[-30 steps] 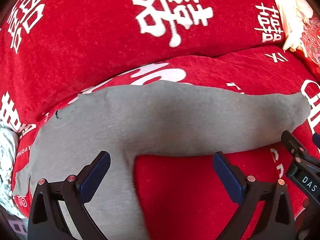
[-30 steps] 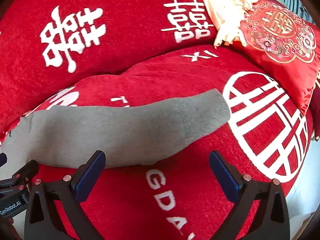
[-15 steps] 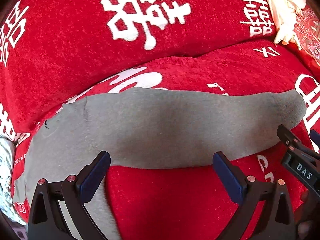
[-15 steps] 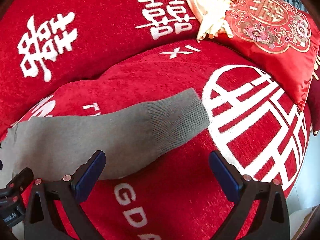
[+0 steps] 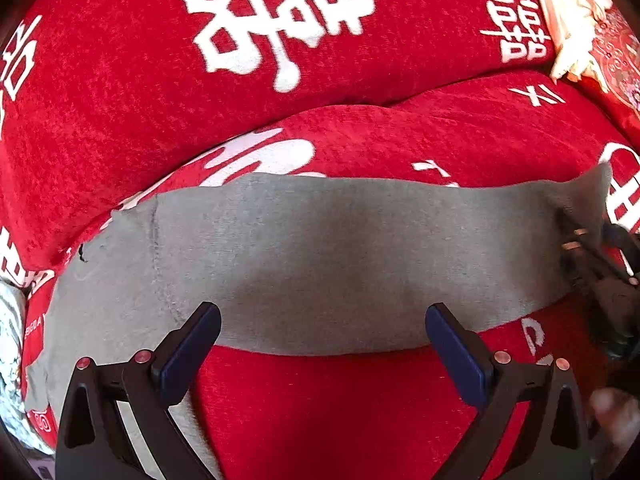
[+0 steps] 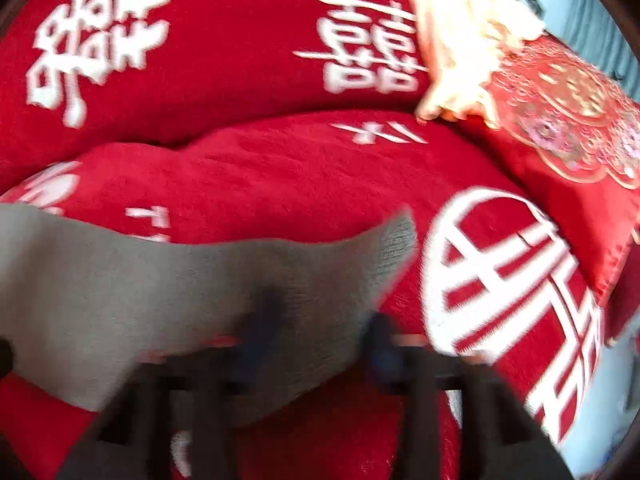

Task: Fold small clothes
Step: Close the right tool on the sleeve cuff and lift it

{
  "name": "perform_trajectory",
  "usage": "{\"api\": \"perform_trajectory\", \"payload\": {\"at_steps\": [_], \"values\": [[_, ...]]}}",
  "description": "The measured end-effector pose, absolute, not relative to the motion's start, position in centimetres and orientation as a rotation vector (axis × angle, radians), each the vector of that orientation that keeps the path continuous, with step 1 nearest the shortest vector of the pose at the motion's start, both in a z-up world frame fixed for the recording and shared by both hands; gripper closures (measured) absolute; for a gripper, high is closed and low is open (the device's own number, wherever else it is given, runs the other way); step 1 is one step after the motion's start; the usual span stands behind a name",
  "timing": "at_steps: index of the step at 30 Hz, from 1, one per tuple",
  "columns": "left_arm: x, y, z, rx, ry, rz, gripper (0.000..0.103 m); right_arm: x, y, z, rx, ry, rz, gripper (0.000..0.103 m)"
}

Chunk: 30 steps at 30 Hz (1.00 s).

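Grey garment point(image 5: 320, 256) spread on a red cover point(image 5: 304, 412)

Left gripper point(image 5: 320, 344) gapes empty; only the right view shows the right gripper point(image 6: 320, 344), just closing, clenching the cuff point(image 6: 384, 252) at 6 o'clock.

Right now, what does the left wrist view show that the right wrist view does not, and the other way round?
Only the left wrist view: the open left gripper and the shoulder seam where the grey sleeve joins the body. Only the right wrist view: a pale blue surface beyond the edge of the red cover. Both: the grey sleeve on the red cover, the cream cloth, and the right gripper, whose jaws have just been closing with the cuff between them.
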<state>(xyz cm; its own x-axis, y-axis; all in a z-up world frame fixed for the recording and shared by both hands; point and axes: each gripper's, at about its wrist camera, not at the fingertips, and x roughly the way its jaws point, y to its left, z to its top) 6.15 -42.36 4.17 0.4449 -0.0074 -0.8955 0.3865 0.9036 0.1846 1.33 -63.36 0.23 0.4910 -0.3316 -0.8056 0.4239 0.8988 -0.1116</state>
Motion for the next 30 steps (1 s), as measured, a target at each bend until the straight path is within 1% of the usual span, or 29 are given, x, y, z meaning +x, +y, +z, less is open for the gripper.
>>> {"api": "perform_trajectory", "payload": {"at_steps": [2, 6, 11, 15, 21, 30], "values": [[6.4, -41.5, 4.4, 0.381, 1.087, -0.241, 0.000, 1.1, -63.8, 0.6, 0.159, 0.951, -0.442, 0.091], [7.0, -39.0, 4.8, 0.345, 1.087, -0.207, 0.000, -0.8, -64.3, 2.0, 0.215, 0.890, -0.480, 0.091], [7.1, -34.4, 4.8, 0.304, 1.105, -0.158, 0.000, -1.8, -63.4, 3.8, 0.198, 0.845, -0.562, 0.091], [6.6, -29.9, 5.0, 0.252, 1.111, -0.130, 0.000, -2.6, -62.4, 5.4, 0.260, 0.798, -0.558, 0.091], [5.5, -23.4, 4.6, 0.180, 1.120, -0.094, 0.000, -3.4, -58.9, 8.8, 0.266, 0.741, -0.513, 0.091], [4.1, -12.0, 2.3, 0.055, 1.145, -0.024, 0.000, -1.7, -53.2, 11.1, 0.275, 0.732, -0.459, 0.091]]}}
